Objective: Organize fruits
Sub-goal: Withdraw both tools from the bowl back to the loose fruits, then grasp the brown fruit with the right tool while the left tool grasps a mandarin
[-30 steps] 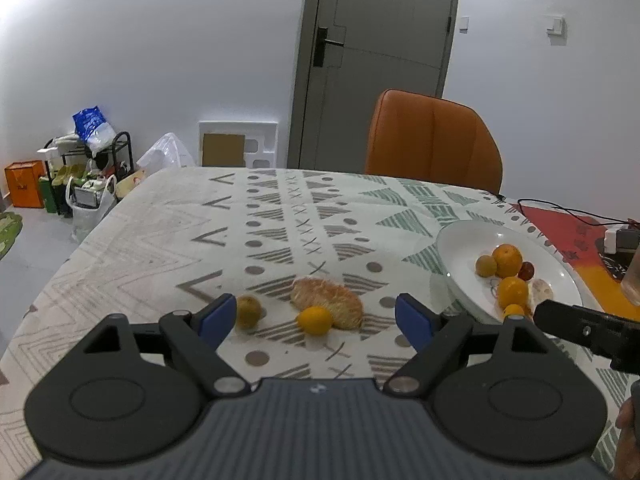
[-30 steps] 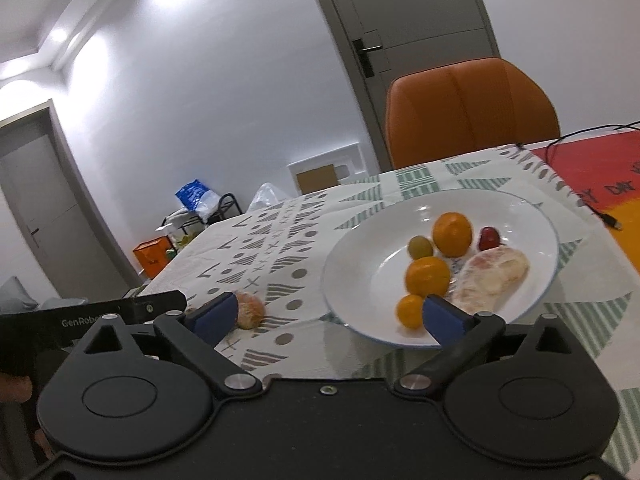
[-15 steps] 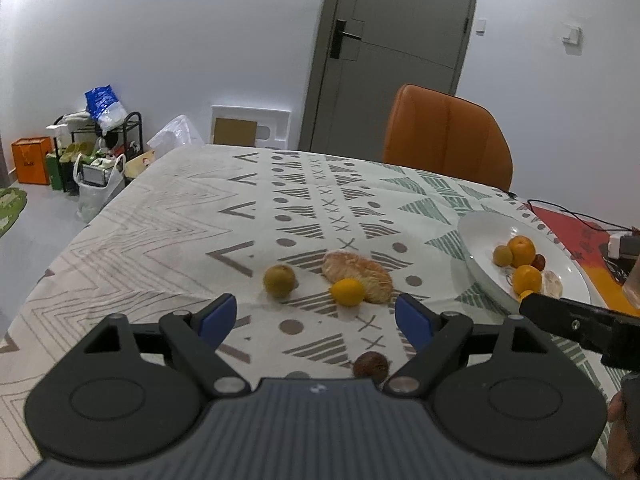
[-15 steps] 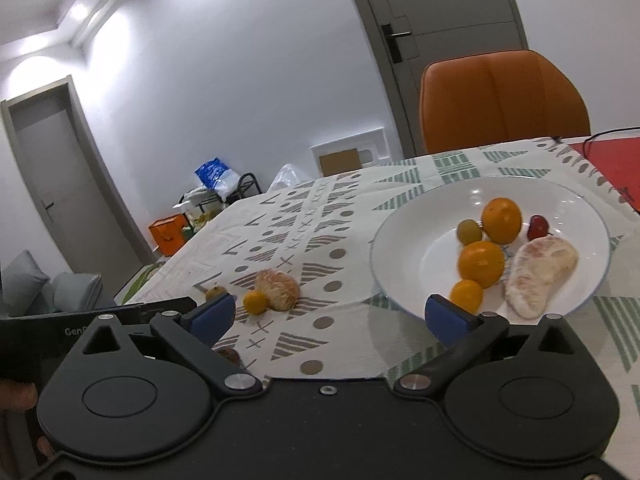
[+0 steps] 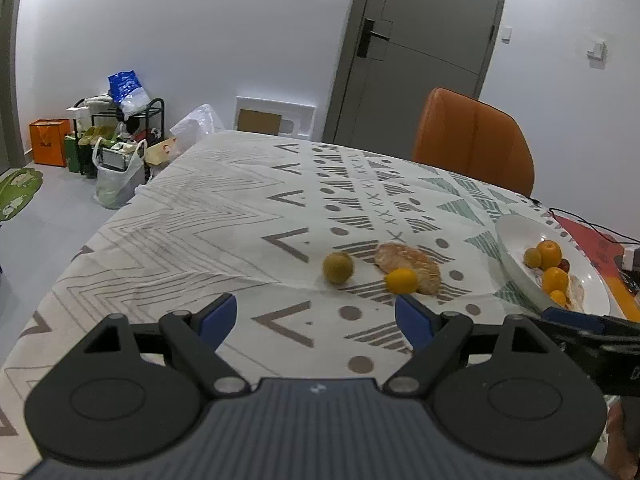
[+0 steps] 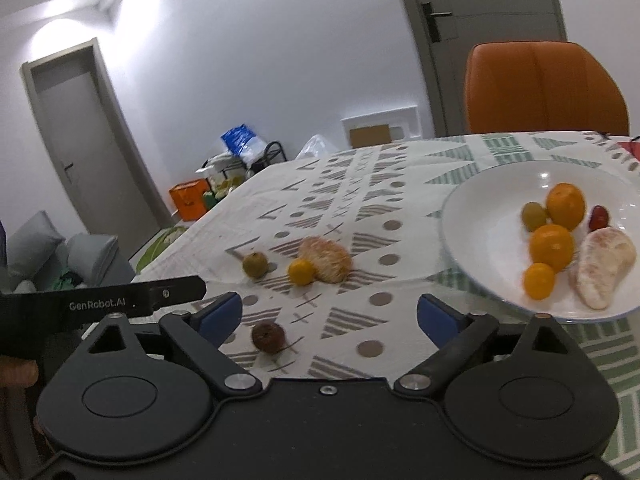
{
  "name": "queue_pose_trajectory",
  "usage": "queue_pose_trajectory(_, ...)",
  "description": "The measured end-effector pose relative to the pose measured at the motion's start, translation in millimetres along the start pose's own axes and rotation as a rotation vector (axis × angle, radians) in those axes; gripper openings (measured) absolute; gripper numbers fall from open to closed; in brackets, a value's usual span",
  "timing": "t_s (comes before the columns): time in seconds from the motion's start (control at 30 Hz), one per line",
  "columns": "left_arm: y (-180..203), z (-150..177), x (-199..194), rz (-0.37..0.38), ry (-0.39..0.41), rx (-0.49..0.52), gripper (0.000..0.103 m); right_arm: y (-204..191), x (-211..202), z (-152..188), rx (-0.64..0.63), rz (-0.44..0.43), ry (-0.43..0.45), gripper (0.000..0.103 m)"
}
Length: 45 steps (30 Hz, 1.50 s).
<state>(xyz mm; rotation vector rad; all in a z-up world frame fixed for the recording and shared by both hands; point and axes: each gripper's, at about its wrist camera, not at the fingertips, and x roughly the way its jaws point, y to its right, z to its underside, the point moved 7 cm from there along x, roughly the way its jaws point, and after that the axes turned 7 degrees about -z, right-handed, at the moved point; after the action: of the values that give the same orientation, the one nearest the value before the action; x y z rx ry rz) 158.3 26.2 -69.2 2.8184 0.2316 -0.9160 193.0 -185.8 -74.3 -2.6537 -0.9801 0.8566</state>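
While right tool [image 6: 329,318] gapes, brown fruit [image 6: 268,336] lies between tips.

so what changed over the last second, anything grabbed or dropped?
Nothing grabbed or dropped. Both grippers pulled back from the table: the left gripper sat close over the loose fruit, now farther off; the right gripper backed away from the plate, so the dark fruit now shows. Both stay open and empty. Green fruit, small orange, peeled segment and the plate's fruit unmoved.
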Motion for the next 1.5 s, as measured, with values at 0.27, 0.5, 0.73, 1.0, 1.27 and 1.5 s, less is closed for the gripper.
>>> queue_pose_trajectory(0.27,-23.4,1.0,2.5,-0.010,-0.007,-0.034,0.085,-19.8,19.3,4.9,-0.030,-0.033,-0.049,0.077)
queue_pose_trajectory(0.5,-42.0,-2.0,2.8,-0.025,-0.002,-0.058,0.085,-34.8,45.4,15.8,-0.069,-0.041,-0.119,0.063)
queue_pose_trajectory(0.73,-53.1,-2.9,5.4,-0.037,-0.004,-0.076,0.085,-33.4,51.8,15.8,-0.075,-0.018,-0.140,0.023)
queue_pose_trajectory(1.0,-35.7,-9.5,11.9,0.002,0.006,-0.041,0.085,-24.5,43.1,5.2,-0.062,-0.002,-0.106,0.023)
queue_pose_trajectory(1.27,-12.0,-17.0,20.6,0.036,0.014,-0.009,0.082,-12.2,35.0,-6.4,-0.054,0.012,-0.082,0.023)
queue_pose_trajectory(1.5,3.9,-22.3,28.4,0.065,0.018,0.009,0.072,-2.3,28.3,-15.5,-0.049,0.031,-0.060,0.023)
